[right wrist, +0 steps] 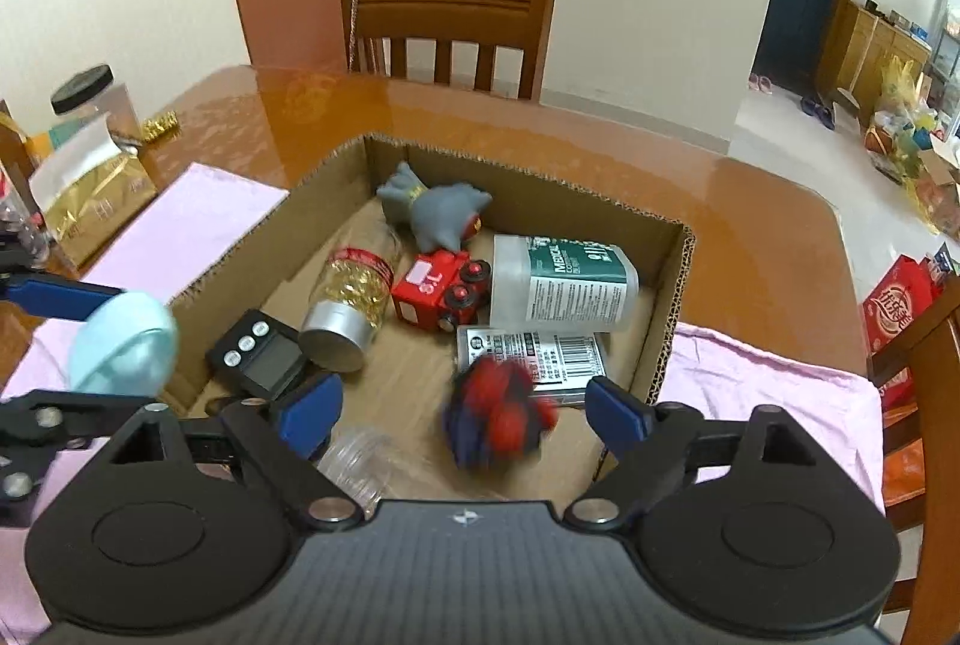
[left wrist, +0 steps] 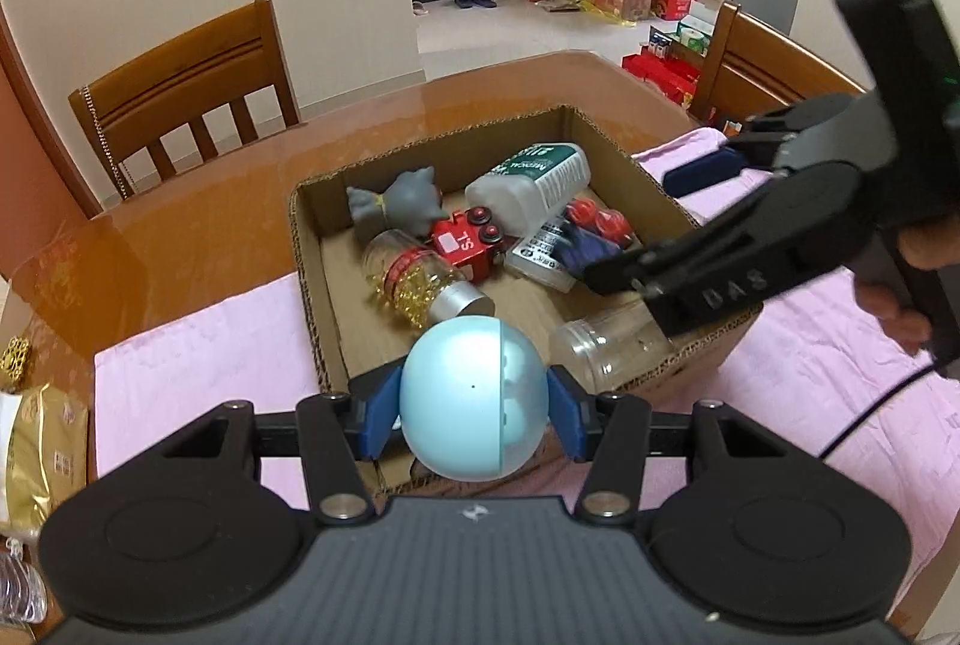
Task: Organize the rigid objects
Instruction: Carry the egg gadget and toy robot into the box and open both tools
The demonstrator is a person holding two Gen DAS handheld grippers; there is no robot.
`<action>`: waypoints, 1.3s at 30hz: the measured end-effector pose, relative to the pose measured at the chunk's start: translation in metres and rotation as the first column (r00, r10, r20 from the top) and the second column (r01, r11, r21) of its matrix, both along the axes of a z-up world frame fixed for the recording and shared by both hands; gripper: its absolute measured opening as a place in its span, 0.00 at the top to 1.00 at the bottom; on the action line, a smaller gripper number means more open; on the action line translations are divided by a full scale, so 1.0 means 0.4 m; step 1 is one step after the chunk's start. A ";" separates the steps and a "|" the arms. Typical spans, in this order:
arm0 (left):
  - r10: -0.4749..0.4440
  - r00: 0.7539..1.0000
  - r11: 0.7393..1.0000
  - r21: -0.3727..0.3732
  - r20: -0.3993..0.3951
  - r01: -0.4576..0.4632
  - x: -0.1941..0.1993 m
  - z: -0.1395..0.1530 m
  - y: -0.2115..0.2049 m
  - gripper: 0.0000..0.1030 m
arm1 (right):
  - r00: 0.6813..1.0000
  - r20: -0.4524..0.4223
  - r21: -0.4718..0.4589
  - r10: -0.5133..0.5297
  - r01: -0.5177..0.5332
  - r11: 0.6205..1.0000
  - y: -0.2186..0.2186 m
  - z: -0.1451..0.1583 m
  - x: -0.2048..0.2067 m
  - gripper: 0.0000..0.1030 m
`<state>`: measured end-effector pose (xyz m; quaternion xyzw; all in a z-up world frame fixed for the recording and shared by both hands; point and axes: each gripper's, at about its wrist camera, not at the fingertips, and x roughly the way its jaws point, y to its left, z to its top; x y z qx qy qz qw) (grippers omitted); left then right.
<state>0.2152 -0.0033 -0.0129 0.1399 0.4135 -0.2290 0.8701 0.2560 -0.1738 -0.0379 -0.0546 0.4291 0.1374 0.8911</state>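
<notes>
Loading is the step in hand, by my reading. From the left wrist, the left gripper is clamped on a pale blue ball, one blue pad pressing each side, and holds it over the near wall of the cardboard box. The ball's seam runs roughly upright; being round, it has no long axis worth naming. The next move calls for carrying it inward past the wall before the pads part, toward bare floor near the clear jar.

From the right wrist, the right gripper stands with its pads well apart and nothing between them. A red-and-blue toy shows blurred just beyond, over the box floor near the near right corner; whether it rests there I cannot tell. Its long axis is lost in the blur. The gold-capsule bottle lies flat, silver cap toward the near wall.
</notes>
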 end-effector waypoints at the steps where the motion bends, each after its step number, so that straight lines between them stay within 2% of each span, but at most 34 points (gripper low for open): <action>1: -0.001 1.000 1.000 0.001 -0.001 0.001 0.005 -0.002 -0.004 0.50 | 1.000 -0.005 -0.002 -0.006 0.006 1.000 -0.002 0.001 -0.003 0.11; 8: -0.014 1.000 1.000 -0.020 -0.022 0.014 0.063 -0.026 -0.055 0.50 | 0.999 0.000 -0.022 -0.050 0.050 0.999 -0.021 0.022 -0.062 0.03; 18: -0.010 0.999 0.999 -0.041 -0.037 0.009 0.150 -0.081 -0.150 0.49 | 0.997 -0.018 -0.055 -0.075 0.074 0.996 -0.033 0.023 -0.108 0.01; 19: -0.003 0.999 0.999 -0.044 -0.035 0.001 0.152 -0.081 -0.150 0.47 | 0.997 -0.019 -0.054 -0.078 0.077 0.996 -0.034 0.023 -0.110 0.01; 21: 0.029 0.999 0.998 -0.056 -0.026 -0.030 0.158 -0.077 -0.146 0.25 | 0.997 -0.017 -0.048 -0.082 0.081 0.996 -0.037 0.024 -0.114 0.00; 24: 0.055 0.998 0.995 -0.080 0.019 -0.053 0.151 -0.049 -0.134 0.06 | 0.996 -0.013 -0.044 -0.083 0.083 0.996 -0.041 0.029 -0.119 0.00; 25: 0.070 0.997 0.995 -0.080 0.041 -0.066 0.146 -0.037 -0.129 0.03 | 0.996 -0.012 -0.042 -0.084 0.084 0.996 -0.042 0.031 -0.120 0.00; 33: 0.172 0.975 0.983 -0.087 0.138 -0.161 0.079 0.057 -0.063 0.02 | 0.987 -0.035 -0.064 -0.154 0.152 0.986 -0.040 0.050 -0.113 0.00; 36: 0.235 0.964 0.971 -0.067 0.128 -0.228 0.037 0.067 -0.033 0.02 | 0.972 -0.056 -0.091 -0.230 0.224 0.970 -0.041 0.056 -0.112 0.00; 39: 0.312 0.947 0.949 -0.065 0.075 -0.308 0.006 0.066 -0.005 0.02 | 0.955 -0.068 -0.095 -0.290 0.283 0.954 -0.037 0.064 -0.119 0.00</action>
